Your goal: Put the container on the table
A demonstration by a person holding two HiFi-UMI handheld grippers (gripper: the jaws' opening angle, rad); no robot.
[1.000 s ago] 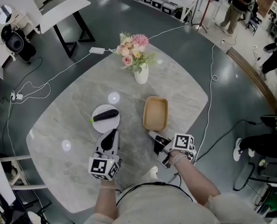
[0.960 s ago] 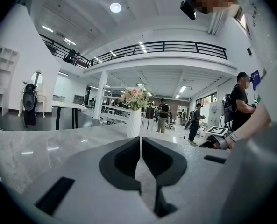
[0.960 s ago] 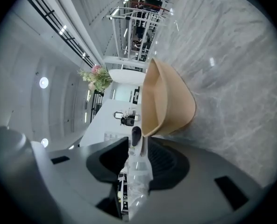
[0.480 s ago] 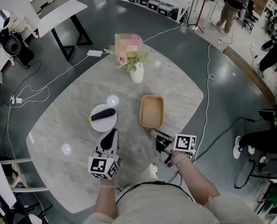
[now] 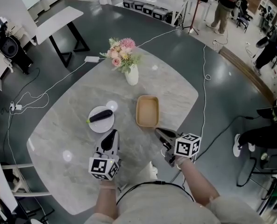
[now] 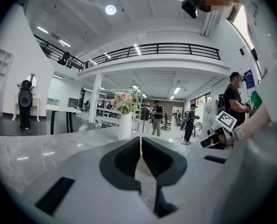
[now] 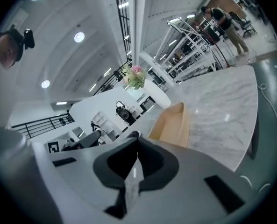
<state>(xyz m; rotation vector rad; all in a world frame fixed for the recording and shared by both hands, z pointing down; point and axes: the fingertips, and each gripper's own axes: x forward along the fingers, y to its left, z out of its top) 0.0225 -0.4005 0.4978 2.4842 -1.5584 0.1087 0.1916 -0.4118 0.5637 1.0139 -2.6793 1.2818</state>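
Two clenched, empty grippers: the shallow tan rectangular container (image 5: 147, 111) rests on the grey marble table (image 5: 175, 90) just ahead of the right gripper (image 5: 159, 132), long axis running away from it, farther from the left gripper (image 5: 113, 134).

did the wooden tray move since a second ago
No. The tray keeps its place, right of the plate and nearer than the vase.

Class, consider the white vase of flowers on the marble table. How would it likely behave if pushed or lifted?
The vase is narrow with flowers spreading wide above, so a push would probably tip it. It looks glazed, so likely slippery and breakable on the stone table.
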